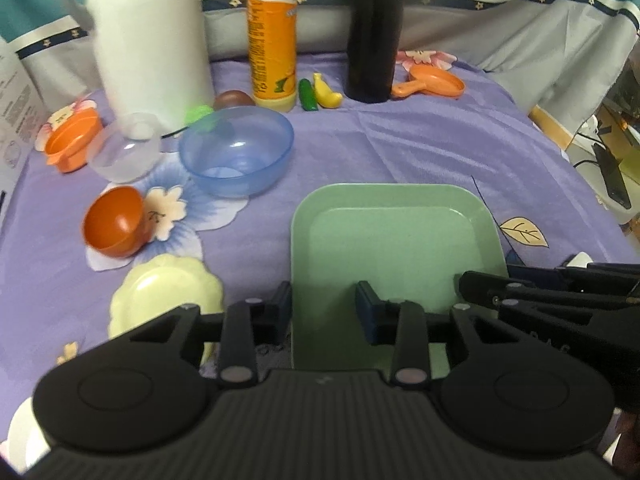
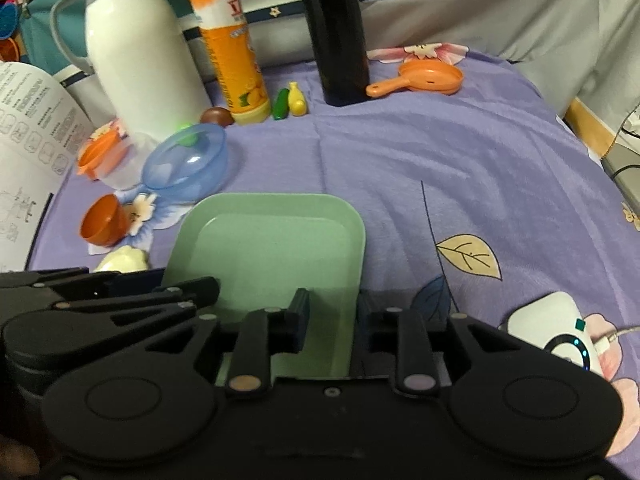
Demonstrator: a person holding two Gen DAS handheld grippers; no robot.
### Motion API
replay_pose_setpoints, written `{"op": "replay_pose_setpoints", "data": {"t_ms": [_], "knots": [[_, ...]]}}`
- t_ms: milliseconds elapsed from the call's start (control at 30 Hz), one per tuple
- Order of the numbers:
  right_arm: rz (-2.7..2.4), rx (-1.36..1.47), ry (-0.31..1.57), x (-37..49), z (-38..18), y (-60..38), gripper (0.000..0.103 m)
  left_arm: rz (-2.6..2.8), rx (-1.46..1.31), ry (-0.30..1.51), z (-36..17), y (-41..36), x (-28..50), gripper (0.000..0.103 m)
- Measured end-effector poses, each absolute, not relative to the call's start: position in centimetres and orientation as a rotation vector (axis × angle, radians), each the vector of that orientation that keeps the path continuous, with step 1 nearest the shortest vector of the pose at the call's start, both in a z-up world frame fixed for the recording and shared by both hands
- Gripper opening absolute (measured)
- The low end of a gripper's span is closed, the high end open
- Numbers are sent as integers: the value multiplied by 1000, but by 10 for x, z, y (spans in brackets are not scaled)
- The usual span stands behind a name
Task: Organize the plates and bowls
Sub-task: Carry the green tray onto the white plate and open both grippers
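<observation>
A green square plate [image 1: 392, 240] [image 2: 272, 248] lies on the purple flowered cloth. My left gripper [image 1: 324, 304] straddles its left rim: one finger outside the edge, the other over the plate's floor, with a gap to the rim, so it is open. My right gripper [image 2: 332, 308] straddles the right rim the same way, also open. To the left stand a blue bowl [image 1: 236, 152] [image 2: 188, 164], a clear bowl [image 1: 124, 148], a tipped orange bowl [image 1: 114, 226] [image 2: 102, 222] and a pale yellow scalloped plate [image 1: 168, 292].
At the back stand a white flask [image 1: 148, 40], an orange bottle [image 1: 272, 40] and a dark bottle [image 1: 374, 28], with a toy banana [image 1: 326, 92] and an orange toy pan [image 1: 432, 82]. An orange cup [image 1: 70, 144] sits far left. A white device [image 2: 556, 328] lies near right.
</observation>
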State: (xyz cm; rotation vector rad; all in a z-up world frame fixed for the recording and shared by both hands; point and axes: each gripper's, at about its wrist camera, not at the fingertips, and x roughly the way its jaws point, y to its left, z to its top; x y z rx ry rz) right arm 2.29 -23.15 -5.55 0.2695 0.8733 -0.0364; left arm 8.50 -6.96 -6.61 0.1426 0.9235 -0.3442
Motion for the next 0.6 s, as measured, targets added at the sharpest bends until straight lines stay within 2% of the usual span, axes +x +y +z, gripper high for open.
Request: {"op": "replay_pose_setpoints", "data": {"t_ms": [600], "knots": [[174, 183, 872, 1, -3, -121, 26, -160, 26, 883, -22, 61, 21, 33]]}}
